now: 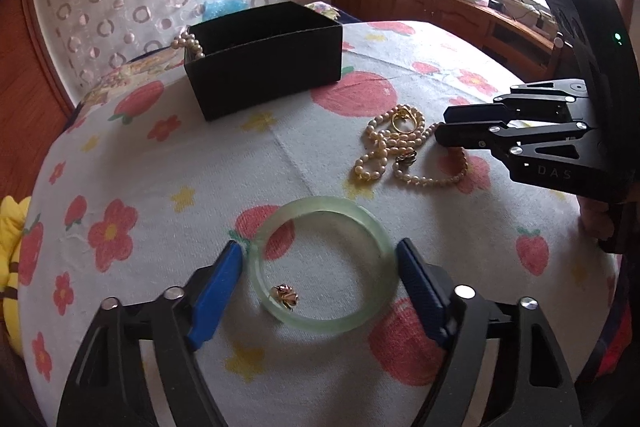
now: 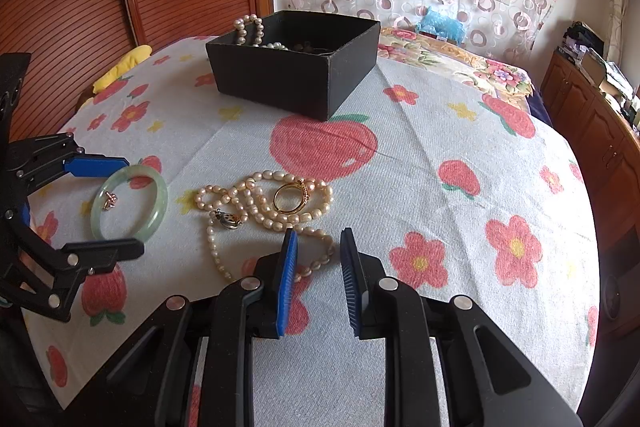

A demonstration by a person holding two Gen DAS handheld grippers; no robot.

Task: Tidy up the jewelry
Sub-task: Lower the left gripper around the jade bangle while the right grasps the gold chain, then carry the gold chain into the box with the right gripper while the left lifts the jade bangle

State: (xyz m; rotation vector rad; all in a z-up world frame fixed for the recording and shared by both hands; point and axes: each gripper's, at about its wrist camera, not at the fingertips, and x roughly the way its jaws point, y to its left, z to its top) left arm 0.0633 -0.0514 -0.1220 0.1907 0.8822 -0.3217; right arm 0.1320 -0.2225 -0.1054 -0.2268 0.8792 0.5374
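Left wrist: left gripper [image 1: 320, 255] spread around smooth jade bangle [image 1: 320, 263]; right gripper [image 2: 318, 247] spread near pearls [image 2: 256, 203].

Pale green bangle [image 1: 320, 263] flat, pearl strands [image 2: 260, 203] heaped beside, gold ring [image 2: 290, 199] atop, perhaps resting.

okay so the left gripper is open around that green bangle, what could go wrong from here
1. A small gold earring lies on the green bangle's near rim; closing the left gripper and lifting could flick it onto the cloth.
2. The bangle looks smooth and rounded, so it may slip from the fingers.
3. The gold ring rests on the tangled pearl necklace; the right gripper pulling the strand could drag it off.
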